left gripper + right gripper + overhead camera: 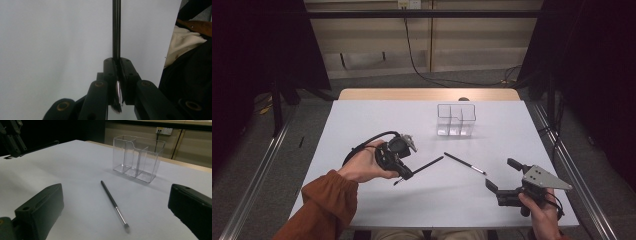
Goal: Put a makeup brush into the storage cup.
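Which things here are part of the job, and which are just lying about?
In the job:
held brush
second brush
clear organizer
left hand-held gripper

Lying about:
wall socket
floor cable

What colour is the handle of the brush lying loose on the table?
Black, with a silver ferrule; the loose brush shows best in the right gripper view.

Brush [465, 164] on table [362, 120], before organizer [455, 120]; second brush [424, 166] left.

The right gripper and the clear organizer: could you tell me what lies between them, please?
In the right gripper view, a loose brush lies on the table between the right gripper and the organizer.
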Available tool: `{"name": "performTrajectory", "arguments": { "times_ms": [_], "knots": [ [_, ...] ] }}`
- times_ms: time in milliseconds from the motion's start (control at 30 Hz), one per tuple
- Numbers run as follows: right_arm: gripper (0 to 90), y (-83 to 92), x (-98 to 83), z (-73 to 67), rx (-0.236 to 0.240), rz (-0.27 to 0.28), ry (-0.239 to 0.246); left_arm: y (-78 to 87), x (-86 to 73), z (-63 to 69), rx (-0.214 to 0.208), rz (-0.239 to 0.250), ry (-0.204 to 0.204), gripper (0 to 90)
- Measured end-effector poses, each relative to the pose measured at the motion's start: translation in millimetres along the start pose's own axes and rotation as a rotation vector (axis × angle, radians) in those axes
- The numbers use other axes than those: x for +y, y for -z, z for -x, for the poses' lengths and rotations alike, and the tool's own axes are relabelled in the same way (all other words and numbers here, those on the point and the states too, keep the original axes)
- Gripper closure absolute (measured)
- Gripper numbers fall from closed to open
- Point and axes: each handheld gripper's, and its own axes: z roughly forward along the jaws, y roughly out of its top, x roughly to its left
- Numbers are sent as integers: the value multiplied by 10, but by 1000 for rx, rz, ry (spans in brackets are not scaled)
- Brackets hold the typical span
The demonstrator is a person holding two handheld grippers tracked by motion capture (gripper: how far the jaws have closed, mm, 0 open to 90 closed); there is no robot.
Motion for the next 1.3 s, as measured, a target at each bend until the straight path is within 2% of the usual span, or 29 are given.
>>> {"name": "performTrajectory", "arguments": {
  "times_ms": [100, 167, 200, 233, 333, 533, 667, 733, 800, 867, 1000, 1167, 1300],
  "knots": [
    [0, -3, 0, -2, 4, -2, -1, -7, 0, -2, 0, -27, -12, 844],
    [0, -5, 0, -4, 10, -4, -2, -9, 0, -1, -5, -31, -18, 844],
    [0, -4, -1, -6, 14, -7, -6, -24, -5, 10, -6, -20, -6, 844],
    [0, -5, -1, -7, 15, -8, -9, -35, -6, 3, -7, -28, -17, 844],
    [0, -5, 0, -12, 20, -9, -11, -90, -26, 0, -16, -37, -15, 844],
    [0, 1, 2, -13, 29, -7, -10, -90, -48, -15, -21, -26, -4, 844],
    [0, -7, 21, -61, 70, 14, 2, -80, -51, -19, -28, -22, -9, 844],
    [0, -31, 36, -93, 88, 14, 6, -90, -51, -12, -15, -21, -5, 843],
    [0, -63, 49, -119, 76, 9, -6, -98, -51, -13, -22, -21, -7, 843],
    [0, -95, 73, -131, 79, -5, -29, -127, -55, -15, -34, -18, -17, 843],
    [0, -108, 132, -110, 108, -9, -26, -202, -55, -8, -38, -30, -15, 843],
    [1, -122, 279, -73, 150, -25, -21, -152, -41, 0, -41, -32, -36, 843],
    [1, -172, 402, -41, 187, -8, -16, -130, -44, 20, -35, -23, -55, 842]
  ]
}}
